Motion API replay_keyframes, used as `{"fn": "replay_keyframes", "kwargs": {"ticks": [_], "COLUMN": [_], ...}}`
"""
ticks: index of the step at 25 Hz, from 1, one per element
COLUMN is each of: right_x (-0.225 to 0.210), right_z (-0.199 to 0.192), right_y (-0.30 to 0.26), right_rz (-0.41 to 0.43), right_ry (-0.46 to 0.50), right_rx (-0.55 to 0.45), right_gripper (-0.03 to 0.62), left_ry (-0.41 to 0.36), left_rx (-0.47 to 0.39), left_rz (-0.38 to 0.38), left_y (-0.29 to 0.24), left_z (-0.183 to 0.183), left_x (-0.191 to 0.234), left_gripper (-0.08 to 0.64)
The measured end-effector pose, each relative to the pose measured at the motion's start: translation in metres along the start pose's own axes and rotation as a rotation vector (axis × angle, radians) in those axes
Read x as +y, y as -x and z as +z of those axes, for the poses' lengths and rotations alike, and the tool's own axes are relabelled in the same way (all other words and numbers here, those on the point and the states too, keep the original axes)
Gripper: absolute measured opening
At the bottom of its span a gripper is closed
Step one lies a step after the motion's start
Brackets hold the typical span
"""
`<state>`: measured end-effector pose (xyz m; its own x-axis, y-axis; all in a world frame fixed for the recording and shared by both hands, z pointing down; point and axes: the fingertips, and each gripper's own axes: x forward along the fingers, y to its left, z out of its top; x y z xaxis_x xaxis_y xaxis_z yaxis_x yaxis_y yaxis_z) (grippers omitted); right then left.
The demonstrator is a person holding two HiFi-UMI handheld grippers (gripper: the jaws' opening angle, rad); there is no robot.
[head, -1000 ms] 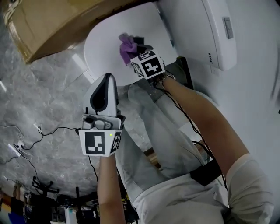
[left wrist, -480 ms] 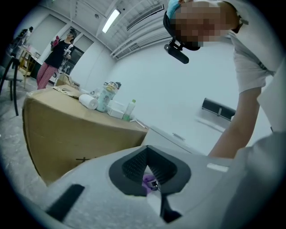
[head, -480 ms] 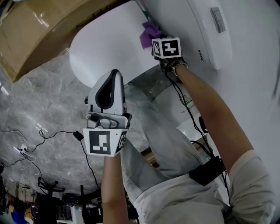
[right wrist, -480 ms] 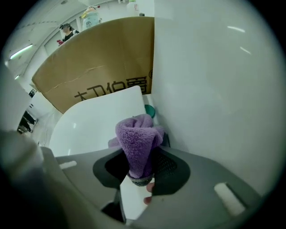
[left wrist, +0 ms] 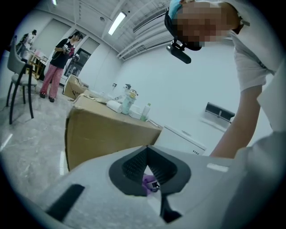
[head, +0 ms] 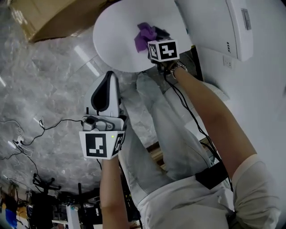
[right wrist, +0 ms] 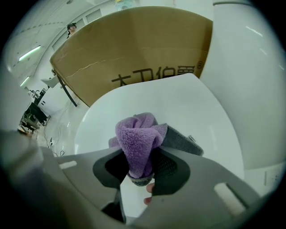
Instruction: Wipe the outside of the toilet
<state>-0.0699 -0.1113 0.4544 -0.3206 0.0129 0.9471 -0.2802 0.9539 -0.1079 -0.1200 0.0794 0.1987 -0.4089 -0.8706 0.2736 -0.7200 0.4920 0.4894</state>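
Note:
The white toilet's shut lid point(head: 120, 40) fills the top of the head view, with its tank point(head: 214, 22) to the right. My right gripper point(head: 151, 39) is shut on a purple cloth point(head: 144, 34) and holds it against the lid's right half. In the right gripper view the bunched purple cloth point(right wrist: 136, 141) sticks up between the dark pads point(right wrist: 167, 167), over the lid point(right wrist: 178, 107). My left gripper point(head: 108, 78) hangs lower and to the left, off the toilet, over the floor. Its pads point(left wrist: 132, 167) meet at the tips with nothing held.
A big cardboard box point(head: 58, 13) stands left of the toilet, bottles point(left wrist: 127, 102) on top of it. Black cables point(head: 40, 129) trail over the grey marble floor point(head: 35, 80). The person's trouser legs point(head: 156, 120) are below the bowl. A person point(left wrist: 60, 62) and a chair point(left wrist: 18, 85) are far off.
The right gripper with the cloth slid from the lid up toward the tank side, then back onto the lid. The left gripper kept its place and stayed shut.

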Motion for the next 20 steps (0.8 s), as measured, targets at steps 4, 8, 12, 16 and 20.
{"fn": "replay_keyframes", "kwargs": {"ticks": [4,8,12,16,20], "right_x": [0.067,0.119,0.159,0.178,0.184], "right_z": [-0.003,-0.008,-0.008,-0.009,-0.009], "right_y": [-0.011,-0.020,-0.026,-0.030,-0.031], "right_rz": [0.021,0.051,0.064,0.063,0.085], "right_ry": [0.024,0.069,0.109,0.109,0.145], "right_rx": [-0.009,0.012,0.015,0.003,-0.022], "right_gripper": [0.127,0.129,0.129,0.128,0.127], "left_ry": [0.000,0.009,0.021,0.026,0.027], "left_rx": [-0.008,-0.027,-0.054,-0.051,-0.039], "left_rz": [0.045,0.079,0.113,0.120,0.122], "left_y": [0.045,0.081,0.108,0.120,0.117], "left_z": [0.005,0.010,0.014,0.012,0.005], "left_x": [0.043,0.079,0.104,0.116,0.116], "left_gripper": [0.005,0.006,0.006,0.006,0.006]}}
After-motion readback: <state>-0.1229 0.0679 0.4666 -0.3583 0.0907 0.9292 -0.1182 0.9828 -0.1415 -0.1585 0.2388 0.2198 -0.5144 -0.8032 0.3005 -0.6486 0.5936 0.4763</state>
